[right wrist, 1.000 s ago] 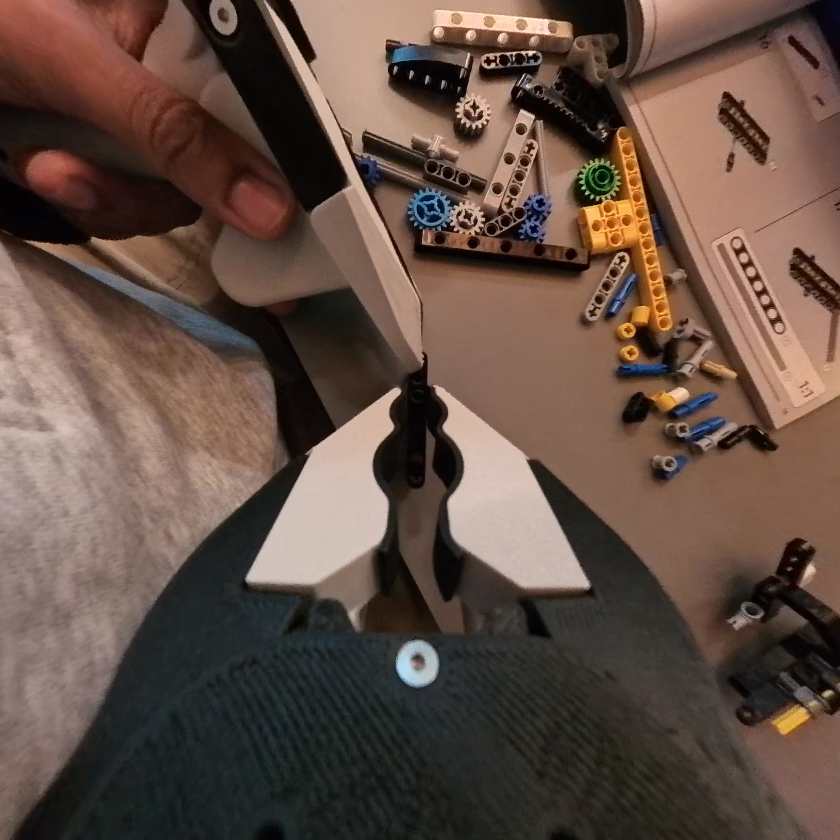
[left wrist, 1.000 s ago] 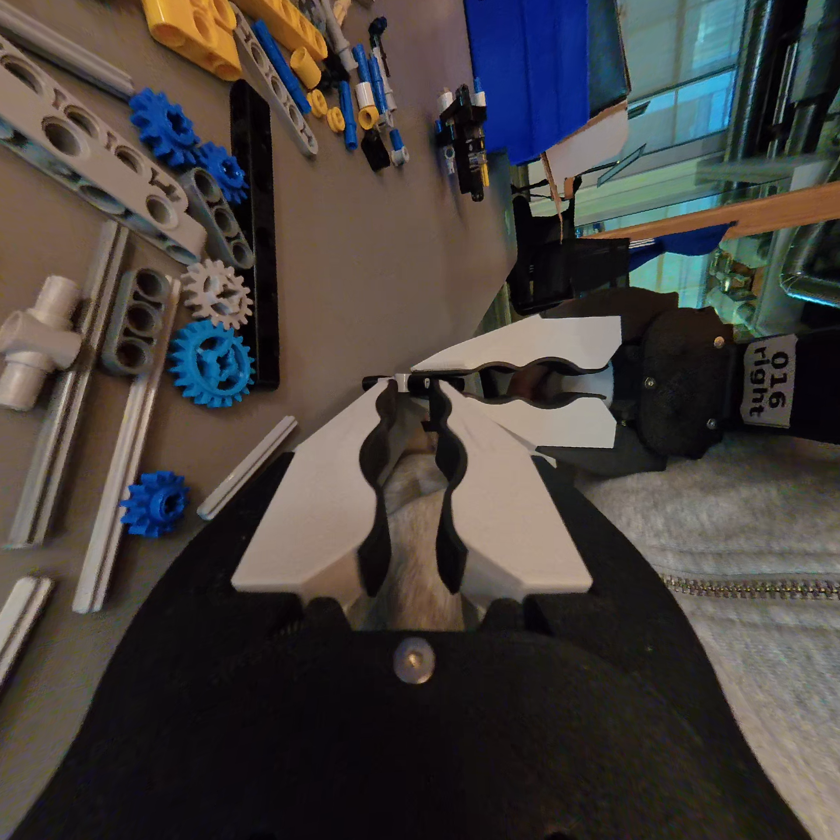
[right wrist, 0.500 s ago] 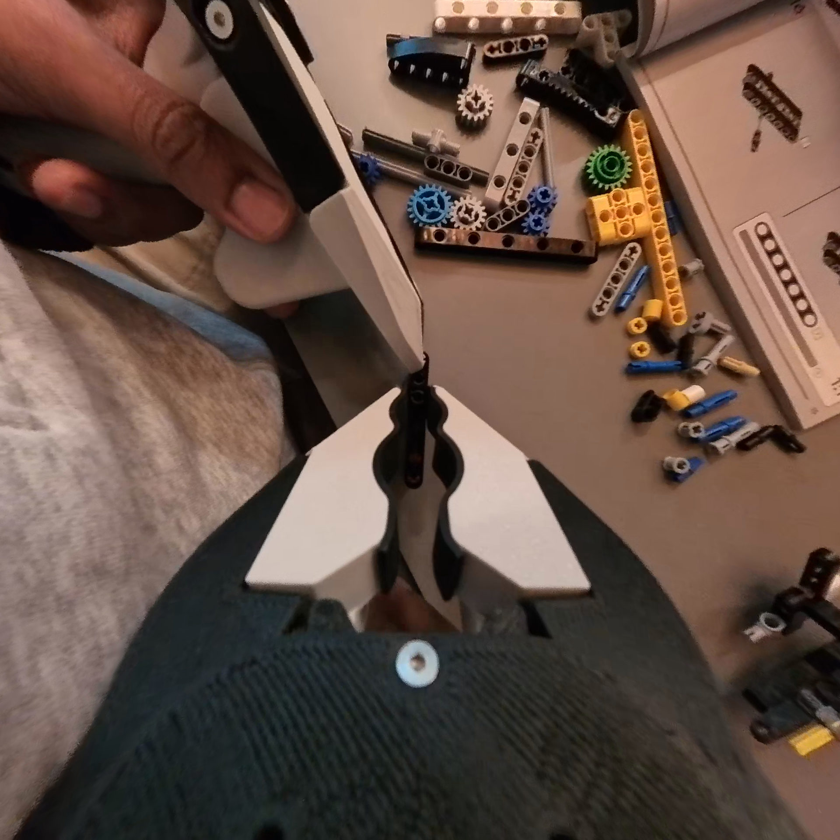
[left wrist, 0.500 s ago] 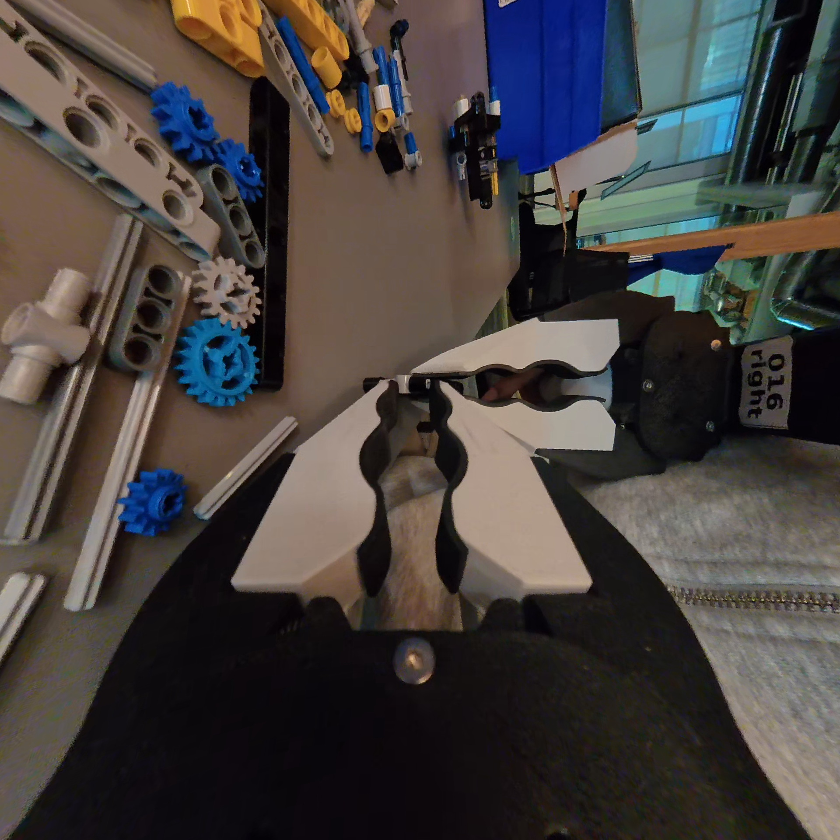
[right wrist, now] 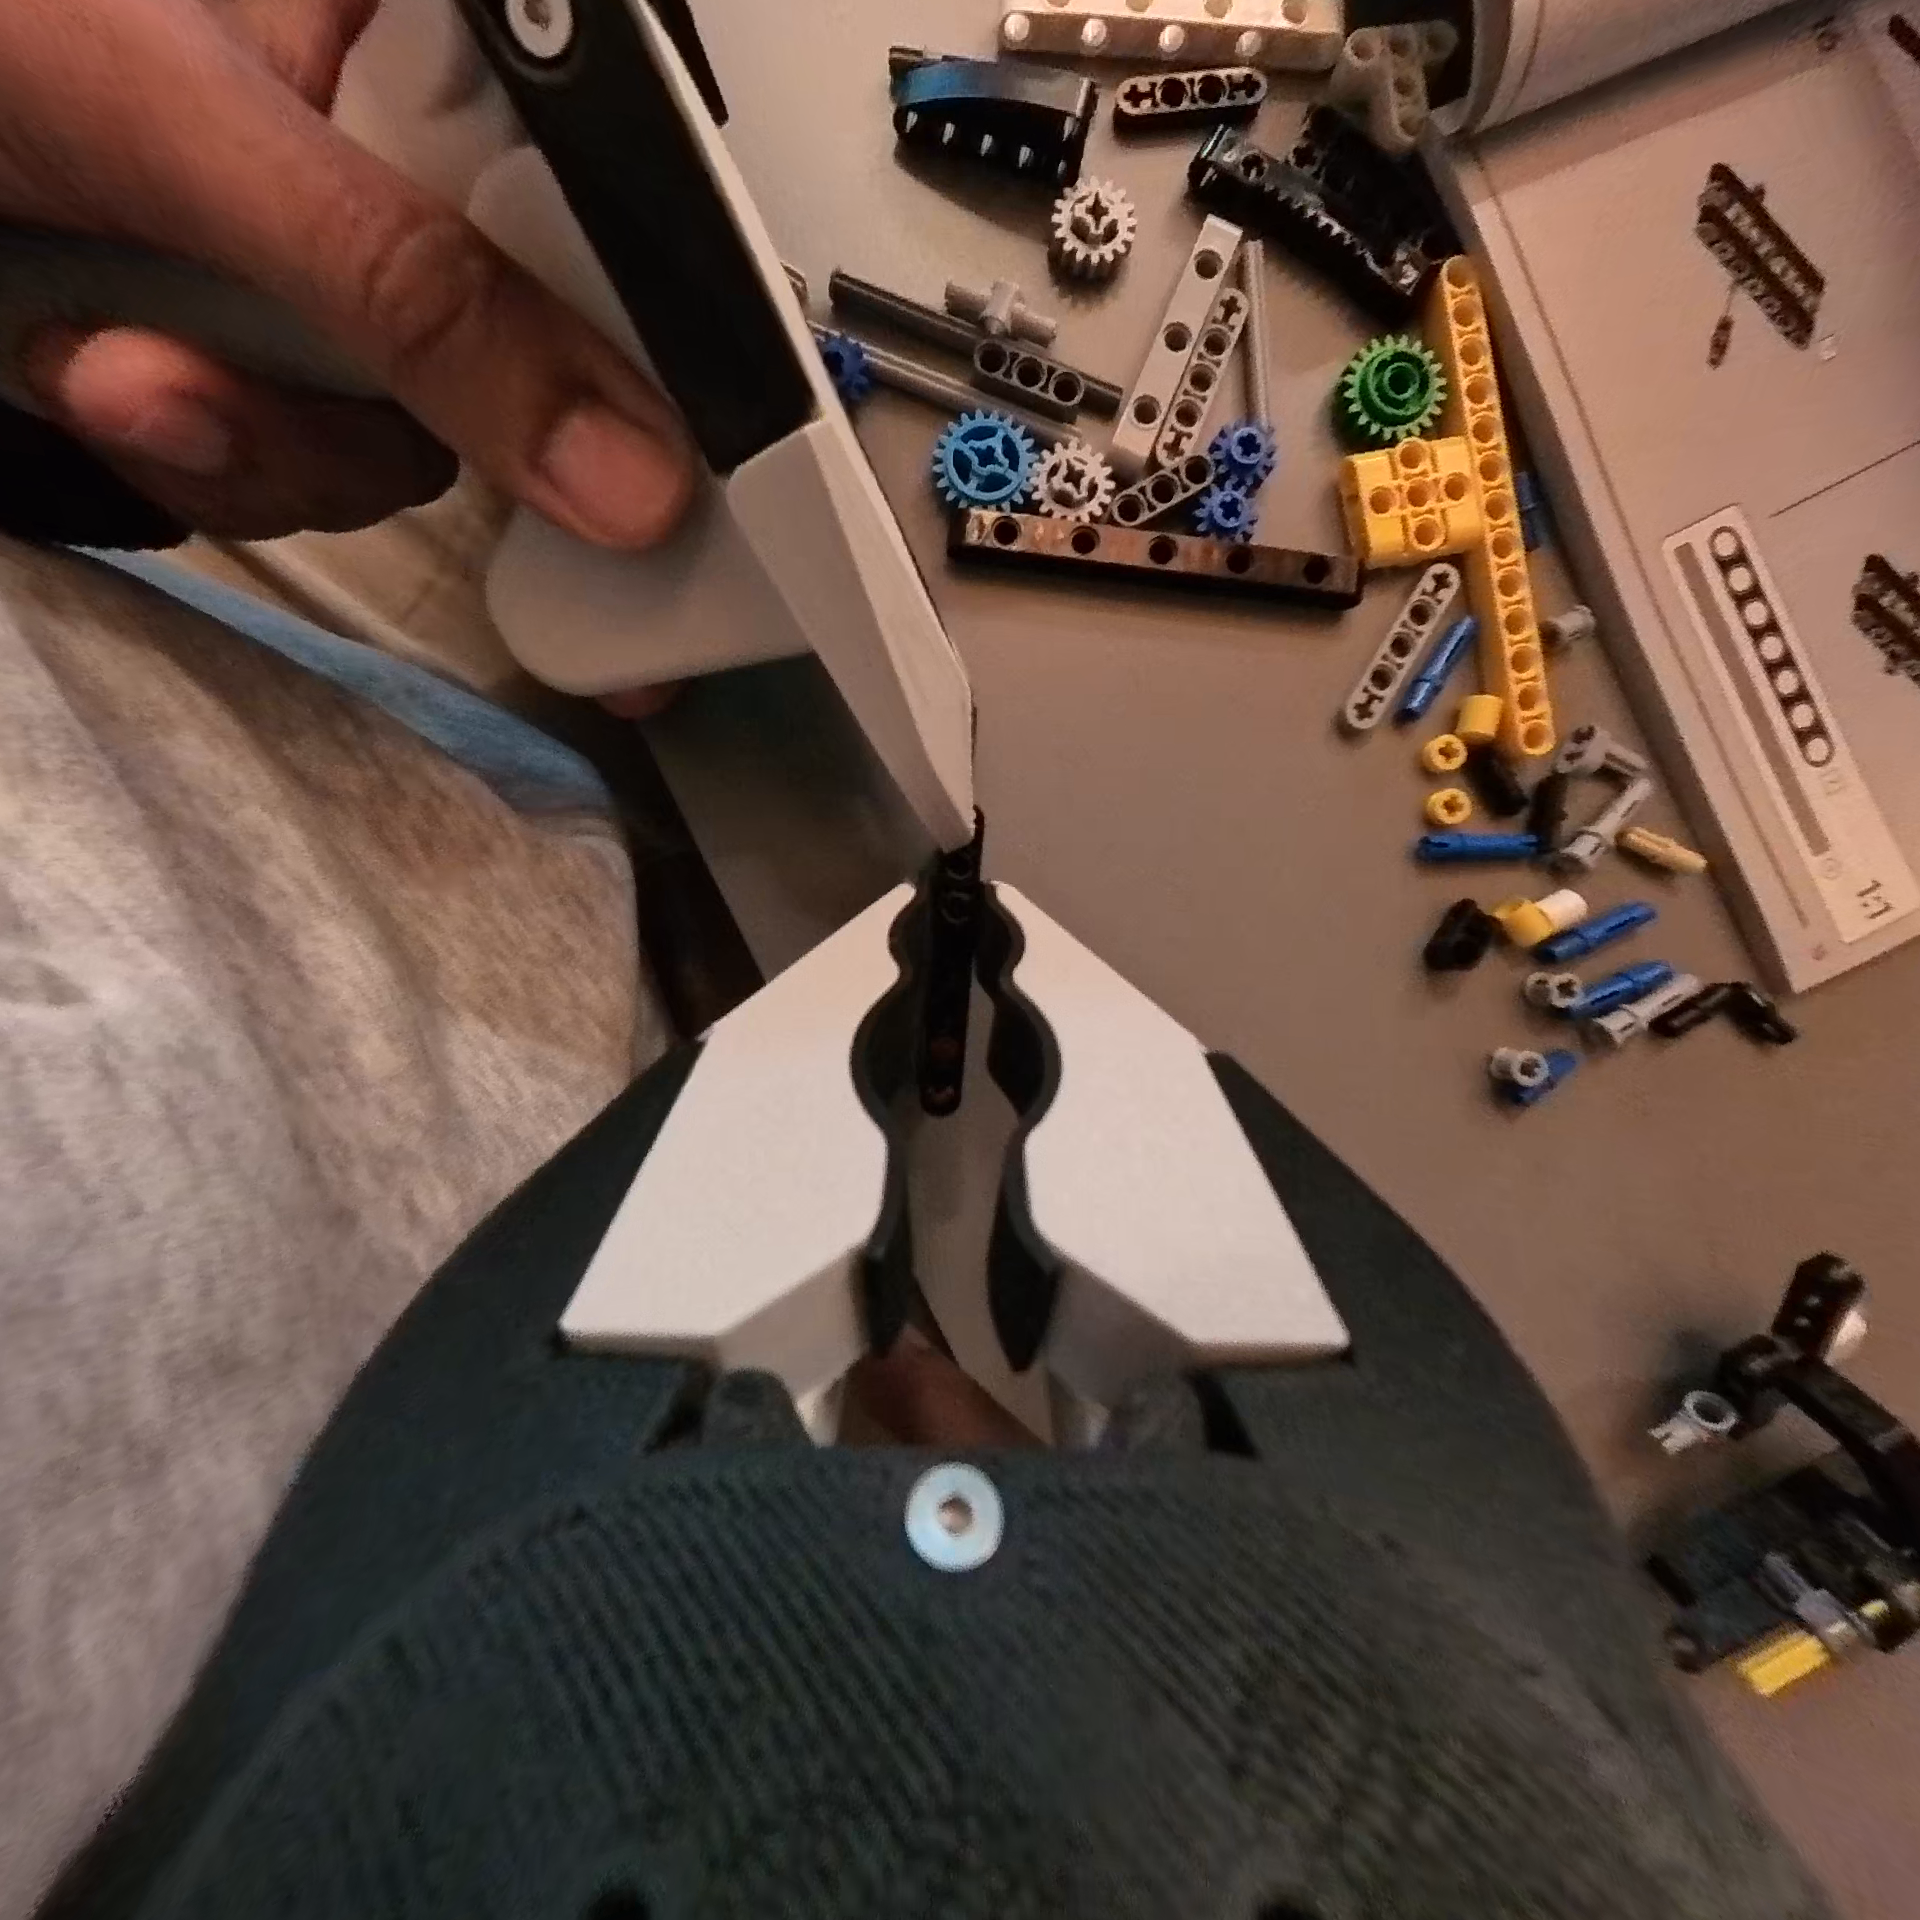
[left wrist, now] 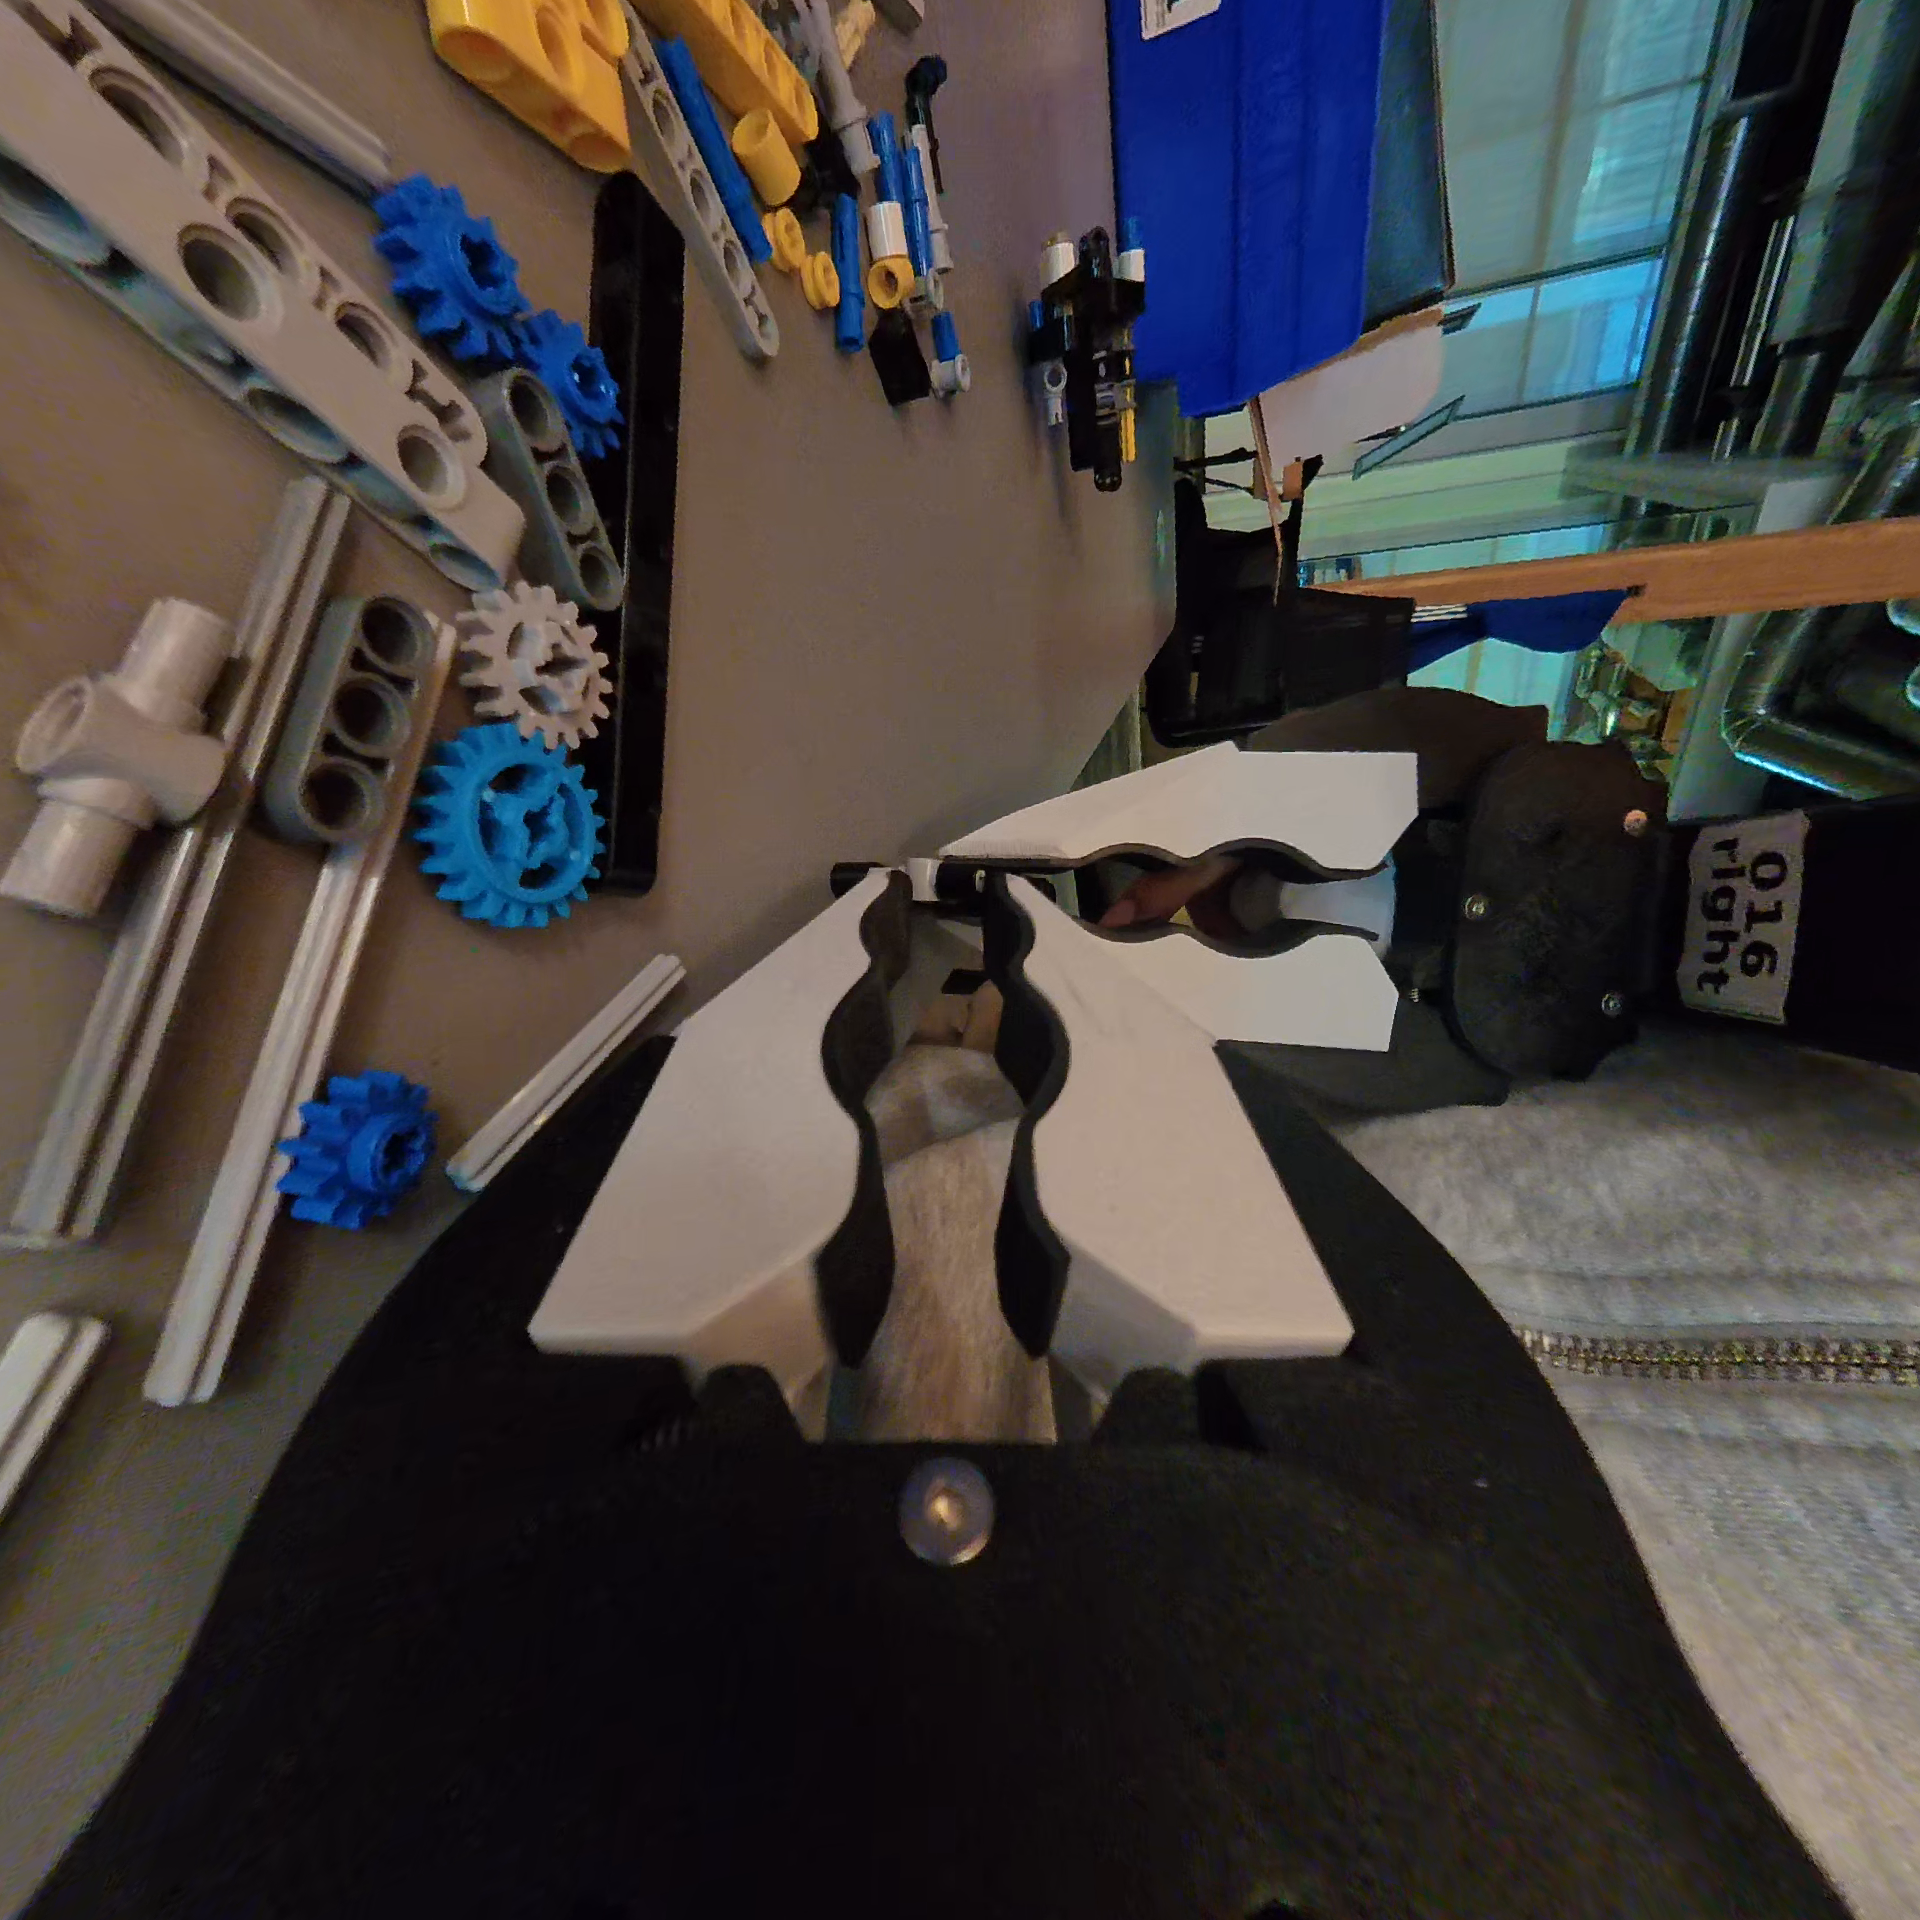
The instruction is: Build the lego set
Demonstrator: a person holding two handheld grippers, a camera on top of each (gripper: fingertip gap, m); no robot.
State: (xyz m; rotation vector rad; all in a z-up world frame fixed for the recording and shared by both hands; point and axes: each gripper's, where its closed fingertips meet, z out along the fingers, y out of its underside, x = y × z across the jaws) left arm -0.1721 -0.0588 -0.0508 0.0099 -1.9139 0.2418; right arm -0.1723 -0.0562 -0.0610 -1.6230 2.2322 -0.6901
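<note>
My right gripper (right wrist: 954, 899) is shut on a thin black beam (right wrist: 948, 987), held edge-on between its pads. My left gripper (left wrist: 940, 888) is shut on a small black-and-white pin (left wrist: 920, 875) at its tips. The two grippers meet tip to tip above the table edge. In the right wrist view the left gripper (right wrist: 961, 821) comes down from the upper left, held by a hand (right wrist: 312, 260), and its tip touches the beam's far end. In the left wrist view the right gripper (left wrist: 951, 862) reaches in from the right. The joint between pin and beam is hidden.
Loose parts lie on the grey table: a blue gear (left wrist: 509, 821), a long black beam (left wrist: 634, 520), a yellow beam (right wrist: 1491, 499), a green gear (right wrist: 1387, 387), several small pins. An instruction booklet (right wrist: 1714, 520) lies right. A partly built black assembly (right wrist: 1787, 1507) stands near right. My left and right fingertips are right by each other. Left tips and right tips are each some 12 cm from the green gear (right wrist: 1387, 387).
Both grippers keep their hold and stay tip to tip. The pair has drifted slightly, so the table parts shift a little in both views.
</note>
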